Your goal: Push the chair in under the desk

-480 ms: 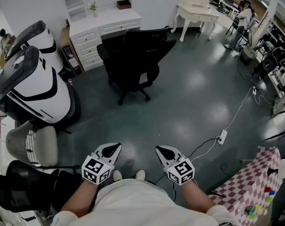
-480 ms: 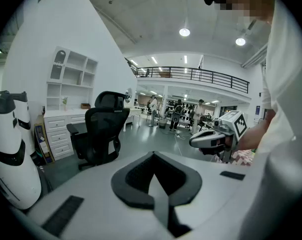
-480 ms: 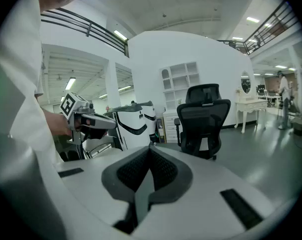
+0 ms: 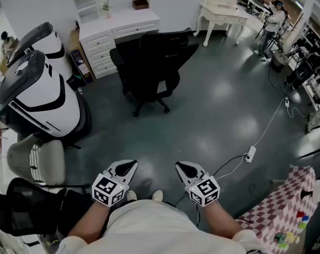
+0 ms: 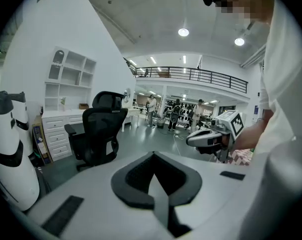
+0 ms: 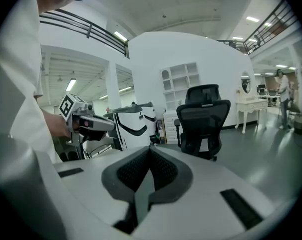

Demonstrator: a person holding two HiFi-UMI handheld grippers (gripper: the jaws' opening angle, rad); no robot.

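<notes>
Left gripper (image 4: 127, 167) and right gripper (image 4: 183, 168): fingers closed together, holding nothing. The chair (image 4: 152, 67), upper centre, sits angled before the desk (image 4: 120, 23). An off-centre push could swivel it aside.

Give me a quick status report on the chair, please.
Left gripper and right gripper shut, empty. Chair out from desk, untouched. No obstacle on floor ahead.

Right gripper (image 6: 150, 150) with jaws together, black chair (image 6: 203, 120) well ahead, white desk (image 6: 169, 124) behind it, left gripper (image 6: 88, 122) alongside.
</notes>
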